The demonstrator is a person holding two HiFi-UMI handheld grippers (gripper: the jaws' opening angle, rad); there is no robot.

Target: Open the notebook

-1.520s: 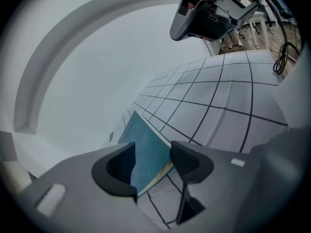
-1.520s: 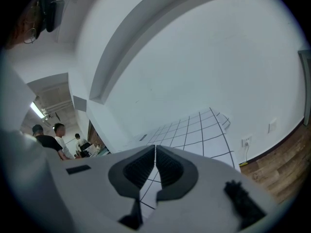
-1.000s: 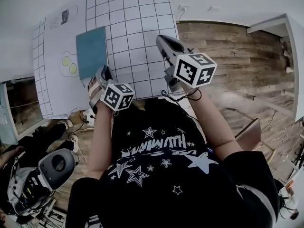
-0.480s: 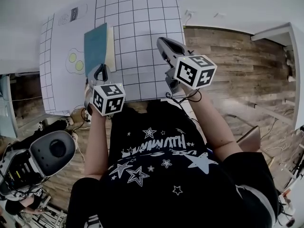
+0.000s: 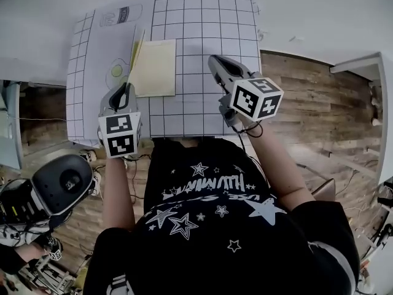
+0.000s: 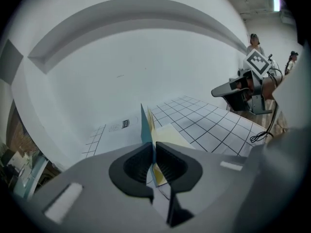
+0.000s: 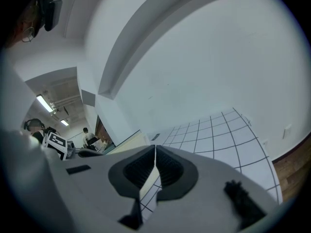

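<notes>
The notebook (image 5: 155, 67) lies on the white gridded mat (image 5: 202, 29), its yellow first page showing. Its blue cover (image 5: 133, 55) stands nearly upright along the left side, seen edge-on. My left gripper (image 5: 126, 91) is shut on the cover's near edge; in the left gripper view the blue cover (image 6: 145, 126) runs up from between the closed pads of that gripper (image 6: 154, 148), with the yellow page (image 6: 170, 134) to its right. Its jaws have just been closing a little tighter on the cover. My right gripper (image 5: 217, 61) hovers over the mat right of the notebook, shut and holding nothing (image 7: 155, 155).
A drawing with yellow circles (image 5: 116, 71) is printed on the mat left of the notebook. The table's near edge runs under my hands. Grey equipment (image 5: 61, 183) sits on the floor at the left; wooden floor (image 5: 307, 91) lies to the right.
The blue cover lay flat and closed; it has swung up to near upright, baring the yellow page. My left gripper rose and rolled with it. The right gripper shifted a little across the mat.
</notes>
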